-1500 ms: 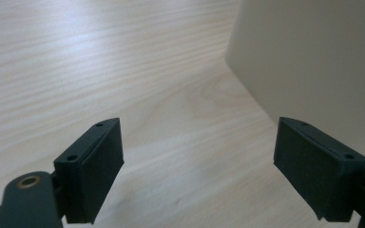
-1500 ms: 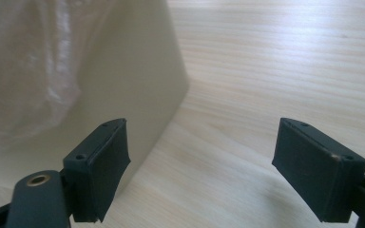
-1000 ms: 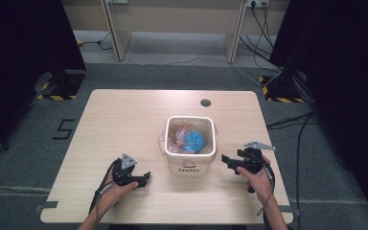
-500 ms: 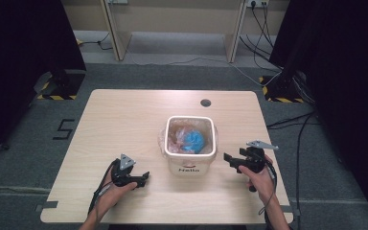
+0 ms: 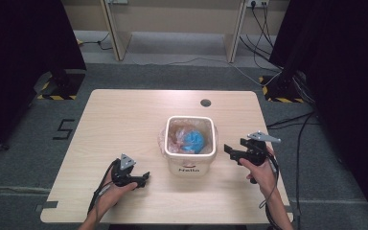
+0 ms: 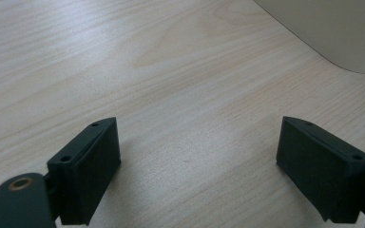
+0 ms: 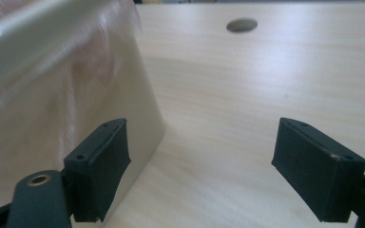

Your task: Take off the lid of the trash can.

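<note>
- A light wooden surface carries 1 cream, square-mouthed bin, which stands a little right of the middle and nearer the front edge than the back edge.
- The bin is upright, with the dark word "Hello" printed on its front wall.
- A clear plastic liner is folded over the bin's rim, and something blue lies inside on the bin's right side, beside something pinkish that is too blurred to name.
- The left gripper lies low over the surface near the front edge, left of the bin, held in the person's left hand.
- In the left gripper view, its 2 black jaws are spread wide with bare wood between them; they hold nothing, and a corner of the bin's wall shows at the upper right, apart from them.
- The right gripper is held in the person's right hand, just right of the bin and pointing at its side, with a grey 3-cornered plate on top.
- In the right gripper view, its 2 jaws are also spread wide and hold nothing; the left one sits just beside the bin's lined wall, though whether they touch cannot be told, and the right one is over open wood.
- A round cable hole sits near the back edge of the surface, behind the bin.
</note>
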A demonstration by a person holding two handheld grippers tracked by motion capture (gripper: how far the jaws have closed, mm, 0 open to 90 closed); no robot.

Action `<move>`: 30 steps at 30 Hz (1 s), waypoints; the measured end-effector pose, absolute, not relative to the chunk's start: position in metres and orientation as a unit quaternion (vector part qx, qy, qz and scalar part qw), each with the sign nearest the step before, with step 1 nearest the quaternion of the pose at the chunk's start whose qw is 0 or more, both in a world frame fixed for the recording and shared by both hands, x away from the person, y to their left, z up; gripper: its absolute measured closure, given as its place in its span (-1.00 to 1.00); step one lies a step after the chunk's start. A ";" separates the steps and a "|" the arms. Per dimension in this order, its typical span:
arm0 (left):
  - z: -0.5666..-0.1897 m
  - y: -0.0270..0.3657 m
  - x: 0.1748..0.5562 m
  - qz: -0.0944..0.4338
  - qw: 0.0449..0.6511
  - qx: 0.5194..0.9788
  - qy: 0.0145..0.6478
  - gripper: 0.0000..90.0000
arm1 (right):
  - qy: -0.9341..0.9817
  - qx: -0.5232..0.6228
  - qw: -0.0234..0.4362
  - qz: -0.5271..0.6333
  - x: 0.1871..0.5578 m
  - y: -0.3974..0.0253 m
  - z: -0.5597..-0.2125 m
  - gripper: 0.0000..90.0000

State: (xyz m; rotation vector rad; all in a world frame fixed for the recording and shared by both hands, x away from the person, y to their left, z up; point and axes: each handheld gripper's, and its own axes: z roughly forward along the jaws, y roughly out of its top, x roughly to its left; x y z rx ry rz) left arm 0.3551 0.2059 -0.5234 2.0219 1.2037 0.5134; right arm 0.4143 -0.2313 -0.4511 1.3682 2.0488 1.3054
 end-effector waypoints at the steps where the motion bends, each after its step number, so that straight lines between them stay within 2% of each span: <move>1: -0.523 0.206 0.355 0.199 0.358 0.784 0.467 -0.70 | 0.723 0.483 0.176 0.461 0.414 -0.231 -0.451 -0.54; 11: -0.523 0.206 0.355 0.198 0.359 0.785 0.465 -0.70 | 0.708 0.464 0.202 0.493 0.428 -0.219 -0.417 -0.47; 18: -0.523 0.206 0.355 0.198 0.359 0.785 0.465 -0.70 | 0.709 0.431 0.209 0.518 0.439 -0.199 -0.398 -0.25; 30: -0.523 0.205 0.354 0.198 0.358 0.785 0.465 -0.70 | 0.732 0.399 0.220 0.507 0.451 -0.174 -0.397 0.06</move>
